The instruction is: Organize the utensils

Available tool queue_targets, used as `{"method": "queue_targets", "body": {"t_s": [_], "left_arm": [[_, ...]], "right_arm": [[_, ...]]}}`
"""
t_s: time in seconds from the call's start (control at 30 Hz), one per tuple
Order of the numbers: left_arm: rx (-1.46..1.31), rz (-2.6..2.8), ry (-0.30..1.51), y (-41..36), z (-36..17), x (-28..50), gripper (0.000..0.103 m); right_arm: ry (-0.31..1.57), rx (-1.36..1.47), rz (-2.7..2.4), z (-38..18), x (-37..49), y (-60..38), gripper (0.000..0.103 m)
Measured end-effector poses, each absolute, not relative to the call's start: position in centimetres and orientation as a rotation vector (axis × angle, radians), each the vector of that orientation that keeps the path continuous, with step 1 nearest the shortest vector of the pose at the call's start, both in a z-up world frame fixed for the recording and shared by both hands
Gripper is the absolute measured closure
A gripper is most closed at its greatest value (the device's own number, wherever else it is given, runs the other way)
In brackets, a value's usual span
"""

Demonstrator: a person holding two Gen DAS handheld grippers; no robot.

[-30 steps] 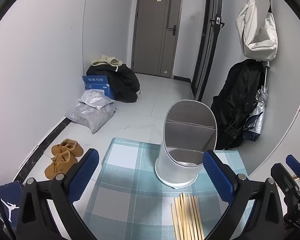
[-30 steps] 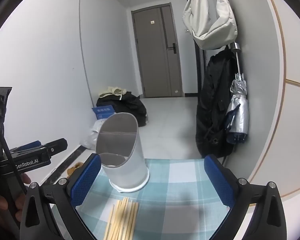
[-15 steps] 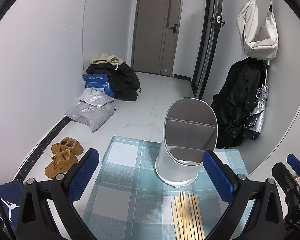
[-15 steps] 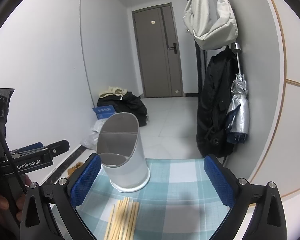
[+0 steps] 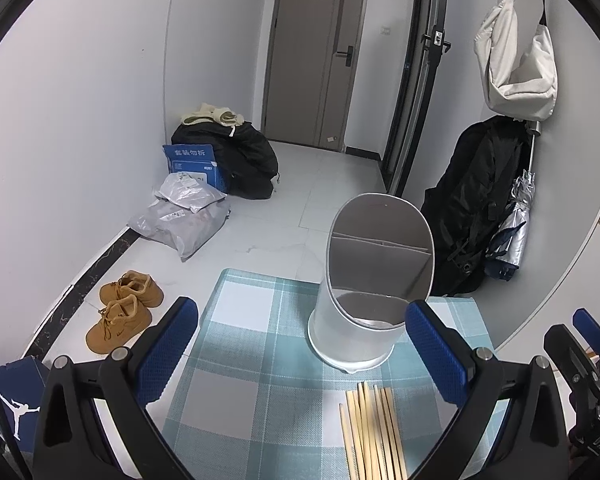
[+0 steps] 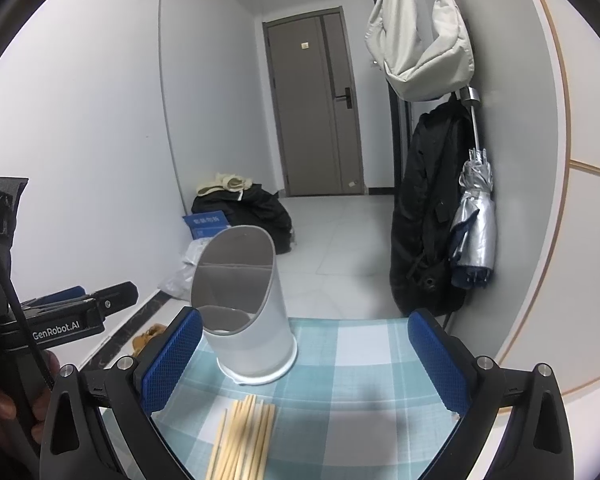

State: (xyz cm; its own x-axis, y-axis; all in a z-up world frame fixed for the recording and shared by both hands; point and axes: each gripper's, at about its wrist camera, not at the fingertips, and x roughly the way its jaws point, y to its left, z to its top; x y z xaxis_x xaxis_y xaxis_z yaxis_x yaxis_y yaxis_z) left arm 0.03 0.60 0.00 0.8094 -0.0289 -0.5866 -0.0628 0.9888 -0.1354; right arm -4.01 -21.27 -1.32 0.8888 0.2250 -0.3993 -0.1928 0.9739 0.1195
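Chopsticks (image 6: pixel 242 438): loose bundle flat on the checked cloth (image 6: pixel 340 400), lower centre of the right wrist view, long axis toward the holder.
Holder (image 6: pixel 246 304): upright, just beyond the chopstick tips.
Right gripper (image 6: pixel 304 354): spread wide, empty, nearer the bundle.
Left gripper (image 5: pixel 302 354): spread wide, empty; bundle lower right.

Left gripper (image 5: pixel 300 344) raised slightly — chopsticks (image 5: pixel 374 430) nearer frame centre.

checked table (image 5: pixel 236 368) bears white holder (image 5: pixel 356 340) and chopsticks (image 5: pixel 374 432).
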Motion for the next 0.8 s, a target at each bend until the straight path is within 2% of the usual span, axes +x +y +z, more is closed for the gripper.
{"method": "queue_targets", "body": {"t_s": [0.8], "left_arm": [[-0.145,0.023,0.644,0.57,-0.19,0.23,0.001]], "right_arm": [[0.414,0.093,0.216,-1.30,-4.09,-21.42,0.000]]}}
